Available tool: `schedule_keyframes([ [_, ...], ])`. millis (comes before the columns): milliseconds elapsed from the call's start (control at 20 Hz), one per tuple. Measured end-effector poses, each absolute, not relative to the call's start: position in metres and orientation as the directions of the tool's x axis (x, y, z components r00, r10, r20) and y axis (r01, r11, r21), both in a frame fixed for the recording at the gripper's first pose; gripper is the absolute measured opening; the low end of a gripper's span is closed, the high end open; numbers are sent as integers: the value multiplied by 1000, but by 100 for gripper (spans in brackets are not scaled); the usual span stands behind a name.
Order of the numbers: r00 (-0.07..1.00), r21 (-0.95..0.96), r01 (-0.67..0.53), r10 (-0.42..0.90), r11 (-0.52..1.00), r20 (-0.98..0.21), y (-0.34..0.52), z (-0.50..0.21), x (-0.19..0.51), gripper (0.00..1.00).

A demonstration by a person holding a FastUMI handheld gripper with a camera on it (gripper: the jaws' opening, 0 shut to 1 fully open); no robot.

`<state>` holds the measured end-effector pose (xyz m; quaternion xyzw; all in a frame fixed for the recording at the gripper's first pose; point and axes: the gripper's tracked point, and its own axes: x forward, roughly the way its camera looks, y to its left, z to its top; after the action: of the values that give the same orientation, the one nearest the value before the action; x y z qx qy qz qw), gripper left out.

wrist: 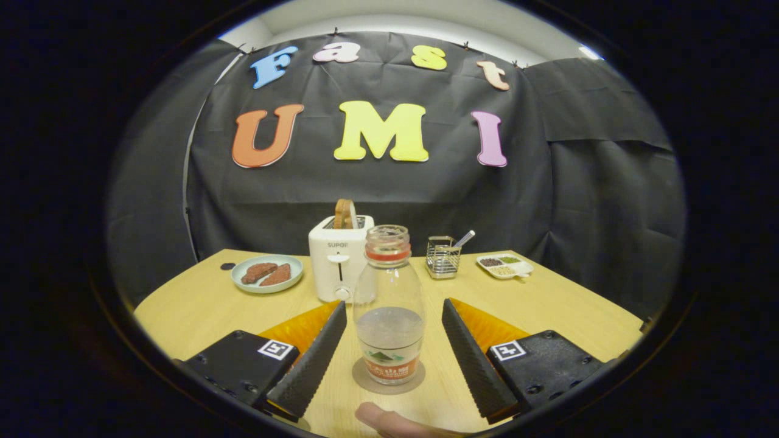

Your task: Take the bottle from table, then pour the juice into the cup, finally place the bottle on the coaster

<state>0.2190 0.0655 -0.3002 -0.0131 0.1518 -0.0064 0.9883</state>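
Observation:
A clear plastic bottle (389, 310) with no cap and a red ring at its neck stands upright on a round grey coaster (365, 378) on the wooden table. It holds clear liquid in its lower part. My gripper (394, 309) is open, one finger on each side of the bottle with a gap between each pad and the bottle wall. A person's fingertip (389, 421) shows near the table's front edge, just behind the coaster.
Beyond the bottle stands a white toaster (338, 266) with a slice of bread in it. To its left is a pale plate (266, 273) with brown pieces. To the right are a wire holder (442, 257) and a small divided dish (504, 265).

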Motion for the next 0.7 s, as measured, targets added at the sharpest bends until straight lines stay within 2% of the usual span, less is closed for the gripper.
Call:
schedule_keyframes([
  [400, 962, -38, 19, -29, 999, -273, 56, -250, 188, 100],
  [700, 984, -69, 8, -20, 998, -175, 58, -175, 151, 100],
])
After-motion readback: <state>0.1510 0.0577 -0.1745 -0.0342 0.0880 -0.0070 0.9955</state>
